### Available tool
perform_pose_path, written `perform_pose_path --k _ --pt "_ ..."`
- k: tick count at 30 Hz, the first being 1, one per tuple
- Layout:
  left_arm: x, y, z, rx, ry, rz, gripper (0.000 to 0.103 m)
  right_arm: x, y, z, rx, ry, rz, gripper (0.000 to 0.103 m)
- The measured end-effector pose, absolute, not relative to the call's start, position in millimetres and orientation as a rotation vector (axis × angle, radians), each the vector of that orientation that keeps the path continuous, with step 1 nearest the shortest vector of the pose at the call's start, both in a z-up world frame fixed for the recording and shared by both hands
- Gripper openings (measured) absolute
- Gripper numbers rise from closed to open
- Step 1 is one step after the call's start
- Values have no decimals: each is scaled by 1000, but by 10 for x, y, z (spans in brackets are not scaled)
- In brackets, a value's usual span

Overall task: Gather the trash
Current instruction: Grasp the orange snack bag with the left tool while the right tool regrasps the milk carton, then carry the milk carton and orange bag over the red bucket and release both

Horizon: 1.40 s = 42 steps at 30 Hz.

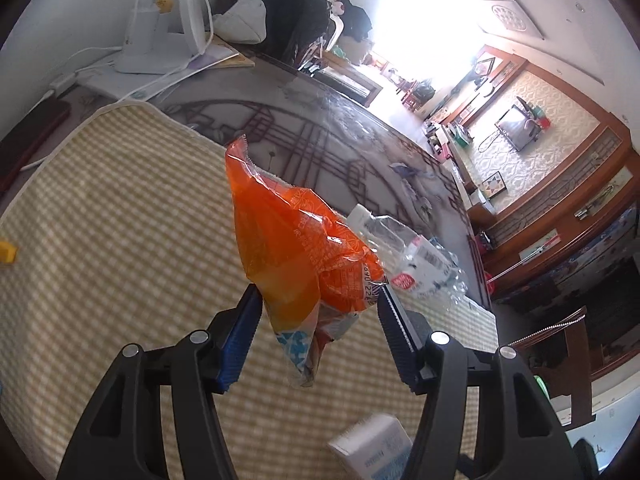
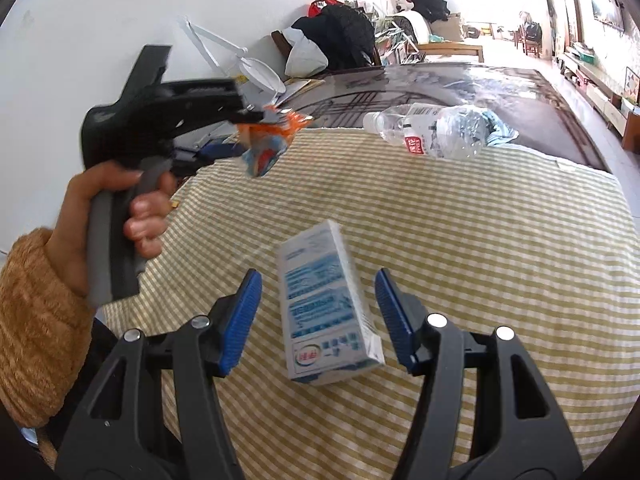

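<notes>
An orange snack wrapper (image 1: 296,248) hangs crumpled above the yellow checked cloth (image 1: 100,220), pinched between the blue pads of my left gripper (image 1: 318,296). The right wrist view shows that gripper (image 2: 272,120) in a person's hand (image 2: 100,216), with the wrapper (image 2: 268,144) in the air. A white and blue carton (image 2: 324,304) lies on the cloth (image 2: 480,260) between the fingers of my right gripper (image 2: 318,280), which is open with a gap on both sides. A crushed clear plastic bottle (image 2: 432,130) lies at the cloth's far edge.
The cloth covers part of a dark patterned glass tabletop (image 1: 300,120). A white desk lamp (image 1: 152,36) and a pile of clothes (image 1: 288,12) stand at the back by the wall. A small yellow object (image 1: 6,256) sits at the cloth's left.
</notes>
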<state>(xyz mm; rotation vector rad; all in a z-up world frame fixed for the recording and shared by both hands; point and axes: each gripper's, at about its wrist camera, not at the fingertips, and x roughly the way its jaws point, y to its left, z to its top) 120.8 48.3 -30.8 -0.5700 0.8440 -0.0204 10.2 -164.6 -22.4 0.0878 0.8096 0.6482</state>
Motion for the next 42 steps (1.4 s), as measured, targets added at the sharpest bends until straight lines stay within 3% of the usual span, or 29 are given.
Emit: perform_pose_path --k 6,8,9,17,21,26,29,34,42 --pt "788 396 -452 -567 891 19 57 59 -1726 -215 90 815 636 60" --pt "676 393 -555 -587 929 30 57 77 -1729 -242 112 839 639 77" --pt "634 389 -609 -597 947 38 58 92 -1731 -266 126 851 641 90" --pt "608 339 -775 -591 975 88 73 205 -1457 -385 8 865 643 91" --pt "658 358 -790 -587 963 104 73 245 -1323 -472 -32 875 657 91" --pt "719 442 -900 -632 981 137 73 271 -1225 -565 -45 898 668 85" --pt "756 417 -926 -625 991 129 63 256 -1178 -581 -67 888 665 80" --pt "771 347 -907 -611 988 112 57 205 -1112 -602 -132 885 658 53" --pt "730 232 -720 -497 909 125 55 114 -1171 -449 -132 819 643 52"
